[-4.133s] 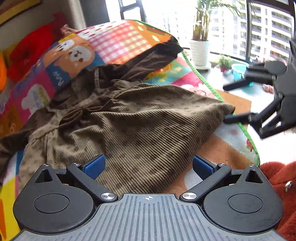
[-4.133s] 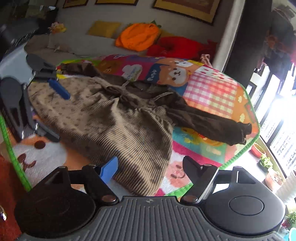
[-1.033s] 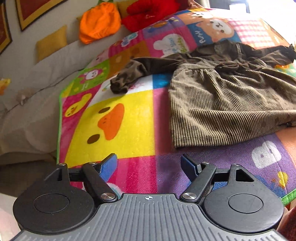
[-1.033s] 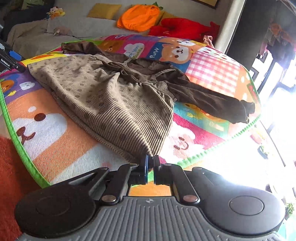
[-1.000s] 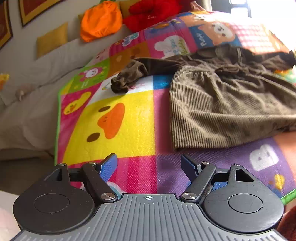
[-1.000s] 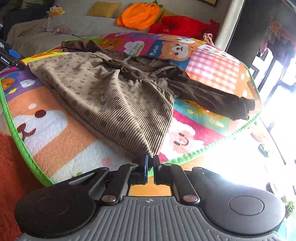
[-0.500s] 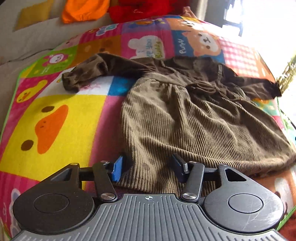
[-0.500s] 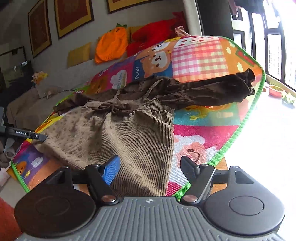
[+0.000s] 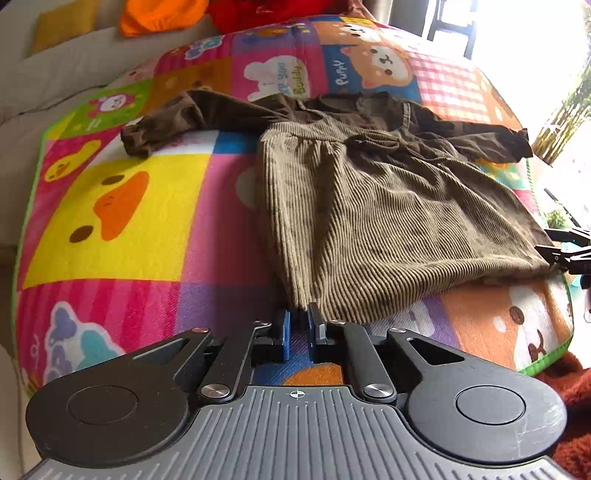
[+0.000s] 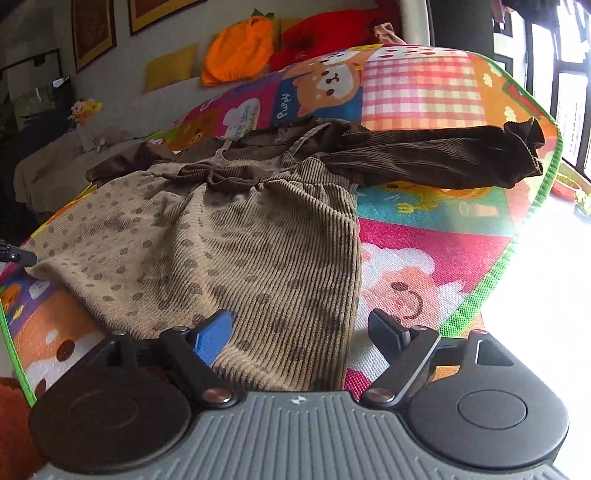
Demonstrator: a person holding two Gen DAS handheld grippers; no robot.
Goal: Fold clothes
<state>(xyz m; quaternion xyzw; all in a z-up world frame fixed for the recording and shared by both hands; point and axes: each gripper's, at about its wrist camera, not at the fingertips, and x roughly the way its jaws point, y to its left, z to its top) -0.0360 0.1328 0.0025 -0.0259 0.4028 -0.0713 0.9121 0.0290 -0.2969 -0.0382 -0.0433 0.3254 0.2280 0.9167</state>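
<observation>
The corduroy dress (image 9: 388,214) lies spread flat on the play mat (image 9: 122,206), skirt hem toward both cameras, dark brown bodice and sleeves at the far side. In the left wrist view the skirt fills the 1 o'clock area. One sleeve (image 9: 166,118) extends toward 10 o'clock and ends bunched on a white and yellow panel. The other sleeve (image 10: 436,158) in the right wrist view runs toward 2 o'clock and reaches close to the mat's green edge. A dark bow (image 10: 218,175) sits at the waist seam.

The left tool (image 9: 297,325) has its blue pads pressed nearly together, pinching the near left corner of the skirt hem. The right tool (image 10: 299,332) is spread wide, with the blue pad (image 10: 214,336) over the skirt fabric and the black finger (image 10: 388,332) over the bare mat just past the skirt's side edge; the hem corner lies between the two. The right tool's fingers also show at 3 o'clock in the left wrist view, at the skirt's opposite corner.

Beyond the mat, at 11 to 12 o'clock in the right wrist view, stand an orange cushion (image 10: 240,55), a red cushion (image 10: 325,33) and a yellow cushion (image 10: 170,70) against the wall. A small plush toy (image 10: 85,108) sits at 10 o'clock. A red-brown rug (image 9: 569,398) borders the mat at 4 o'clock in the left wrist view. Nothing lies on top of the dress.
</observation>
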